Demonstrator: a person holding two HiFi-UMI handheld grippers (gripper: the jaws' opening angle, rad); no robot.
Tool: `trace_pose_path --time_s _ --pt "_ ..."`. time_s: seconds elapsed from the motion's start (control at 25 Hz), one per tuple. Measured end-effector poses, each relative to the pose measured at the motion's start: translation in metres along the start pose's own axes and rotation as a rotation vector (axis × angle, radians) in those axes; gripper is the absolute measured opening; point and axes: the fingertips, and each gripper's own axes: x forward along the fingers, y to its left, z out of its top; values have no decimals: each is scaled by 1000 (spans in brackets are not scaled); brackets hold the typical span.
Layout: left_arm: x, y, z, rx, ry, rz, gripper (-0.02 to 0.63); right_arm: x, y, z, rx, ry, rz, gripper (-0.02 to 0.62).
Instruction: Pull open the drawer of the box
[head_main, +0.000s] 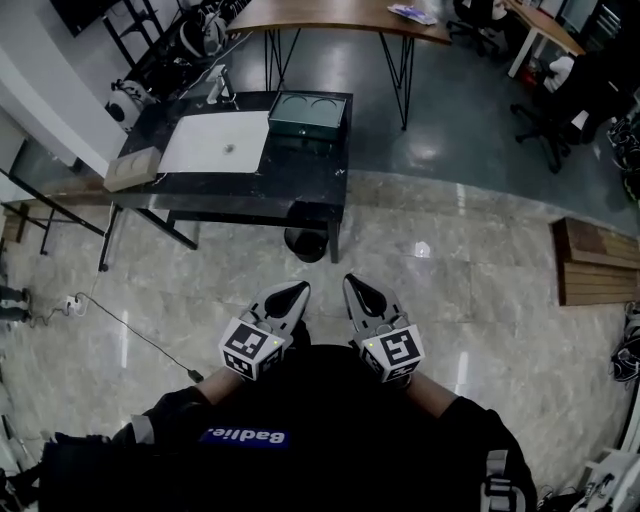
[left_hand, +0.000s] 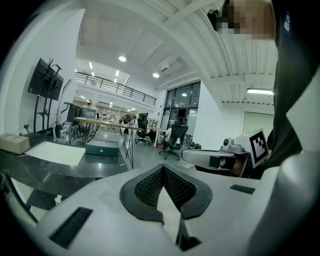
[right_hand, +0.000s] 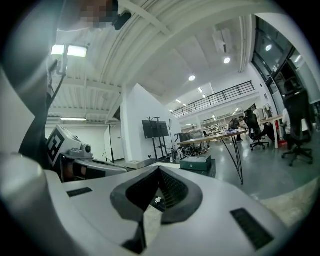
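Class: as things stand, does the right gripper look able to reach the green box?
Probably not: the right gripper is near the person's body, with floor between it and the green box.

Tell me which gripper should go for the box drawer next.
Right, narrowly. Both grippers are shut, empty and far from the table. The right gripper has the green box almost straight ahead in its view; the left gripper sees it off to one side.

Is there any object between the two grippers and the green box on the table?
Bare floor lies between the left gripper, the right gripper and the green box. Only a dark round object stands at the black table's near edge, roughly in line.
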Motion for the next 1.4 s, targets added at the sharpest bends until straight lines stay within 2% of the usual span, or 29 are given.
trace_pose_path --time_s 0.32,0.6,0.88,1.12,1.28,1.4 --pt "39 48 11 -70 -6 -85 2 44 -29 8 -19 36 -86 0" --pt "66 123 35 -135 -17 -139 2 115 -44 24 -35 65 -145 0" --pt "82 203 45 -238 -20 -168 2 188 -48 38 -62 95 -183 0" --pt "95 261 36 -404 0 -194 2 236 -48 44 -96 92 -210 0" --pt "108 293 28 -522 6 -208 2 260 -44 49 -80 137 -222 0" --pt "116 308 24 -578 0 -202 2 270 -49 51 -99 134 -230 0"
